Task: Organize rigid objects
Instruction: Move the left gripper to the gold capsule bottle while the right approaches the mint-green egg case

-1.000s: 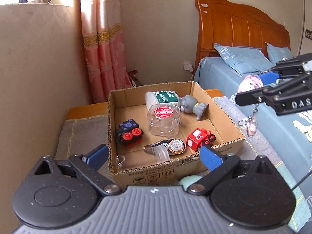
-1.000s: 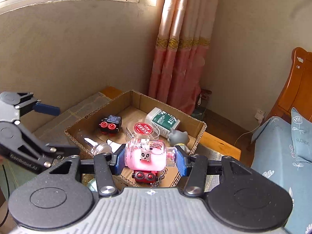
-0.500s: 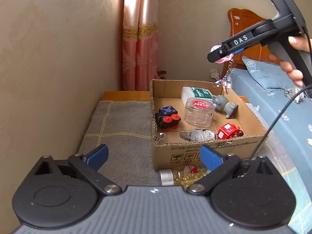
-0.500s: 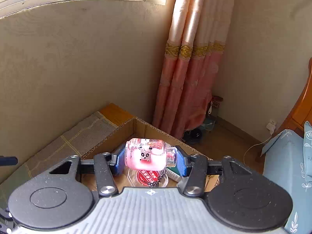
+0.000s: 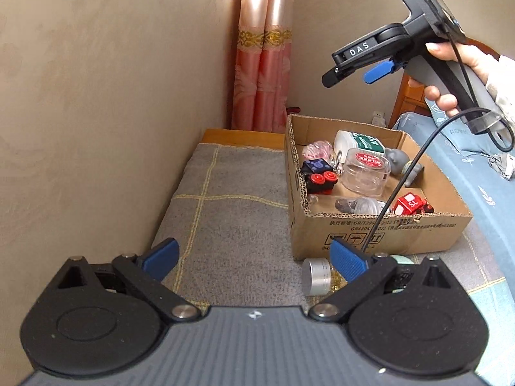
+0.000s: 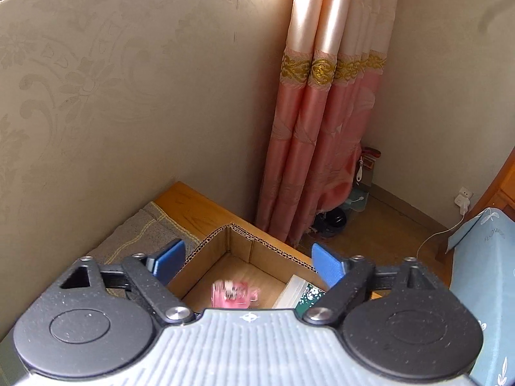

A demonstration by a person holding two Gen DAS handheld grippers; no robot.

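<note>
A low wooden surface (image 5: 222, 135) stands in the corner of a bedroom, covered by a grey blanket (image 5: 231, 212) with thin yellow lines. A beige patterned wall (image 6: 128, 96) runs along one side, a pink curtain (image 6: 322, 128) with a gold band hangs in the corner, and a bed with blue bedding (image 5: 476, 173) lies along the other side. On the blanket sits an open cardboard box (image 5: 379, 231), and just in front of it a small silver-capped jar (image 5: 317, 276) lies on its side.

The right tool (image 5: 349, 75), gripped by a person's hand (image 5: 450, 74), hangs in the air above the far end of the box. Its jaws have just been opening and now stand wide apart with nothing between them. Below it, the pink keychain bottle (image 6: 233, 294) is inside the box near the far left corner, clear of both blue pads (image 6: 326, 265); it shows blurred in the right wrist view. In the left wrist view it lies beside a black and red toy (image 5: 318, 177), near a white and green bottle (image 5: 357, 140).

The keychain bottle is small, translucent pink, with a little white face on its front and a metal chain at one end.

The left tool (image 5: 254, 259) is low over the blanket in front of the box, its jaws also spread wide and empty.
</note>
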